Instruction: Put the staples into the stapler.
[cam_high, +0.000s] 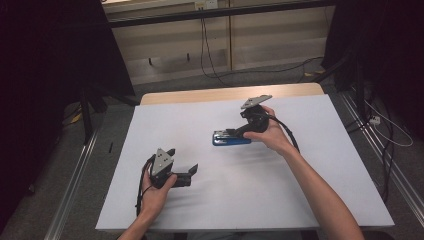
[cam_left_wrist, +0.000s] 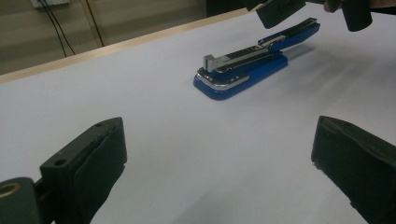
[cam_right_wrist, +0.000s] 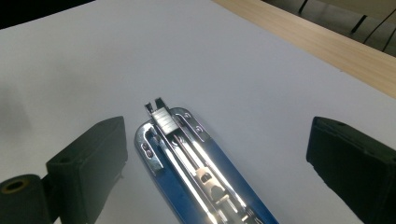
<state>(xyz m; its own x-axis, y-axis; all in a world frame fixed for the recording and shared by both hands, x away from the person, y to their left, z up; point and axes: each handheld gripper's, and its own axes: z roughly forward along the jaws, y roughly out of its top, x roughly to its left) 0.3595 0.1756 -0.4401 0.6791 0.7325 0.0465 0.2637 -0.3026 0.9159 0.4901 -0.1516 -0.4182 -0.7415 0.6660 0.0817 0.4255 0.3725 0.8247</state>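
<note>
Right tongs over the stapler
Right tongs (cam_high: 235, 134) hung spread above the blue stapler (cam_high: 231, 138); left tongs (cam_high: 182, 162) rested spread on the worktop (cam_high: 300, 165).

A table (cam_high: 200, 210) with a white top is seen in the middle of the high view, with a strip of bare wood (cam_high: 200, 95) left showing along its upper edge. A blue stapler (cam_high: 230, 138) is laid flat on the white surface, slightly right of the frame's centre, its metal front end turned toward the left of the frame
</note>
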